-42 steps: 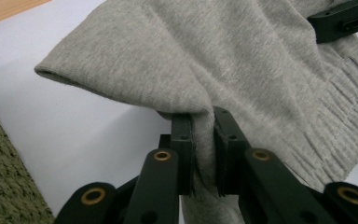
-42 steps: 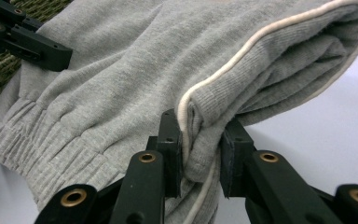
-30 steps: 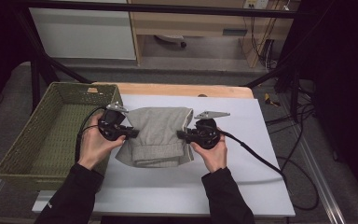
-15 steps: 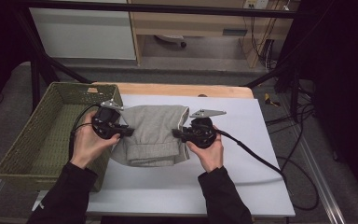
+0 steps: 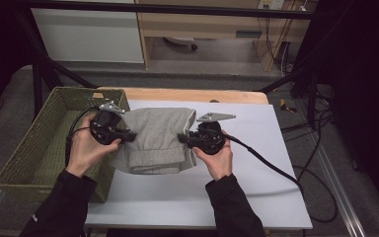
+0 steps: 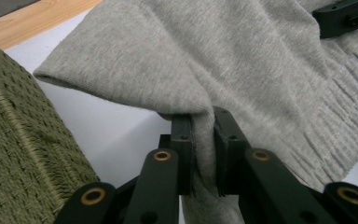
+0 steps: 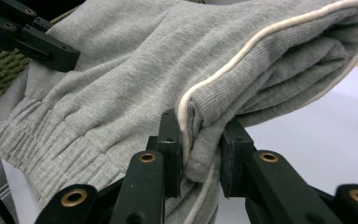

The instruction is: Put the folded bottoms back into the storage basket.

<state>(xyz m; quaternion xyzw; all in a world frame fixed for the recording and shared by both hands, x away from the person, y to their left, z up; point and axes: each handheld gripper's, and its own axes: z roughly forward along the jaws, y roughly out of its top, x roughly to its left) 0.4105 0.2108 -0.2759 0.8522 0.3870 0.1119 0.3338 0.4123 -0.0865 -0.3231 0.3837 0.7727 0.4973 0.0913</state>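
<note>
Lab workspace, black metal frame [image 5: 296, 79], loose floor cables [image 5: 321, 192], white-topped table [image 5: 256, 197]

No readable text, no labels, no brands, no numbers, no signs anywhere

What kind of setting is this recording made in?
Likely a lab or workshop set up for recording, not a home: a black metal frame surrounds the white table, loose cables lie on the floor, and plain cabinets stand behind.
</note>
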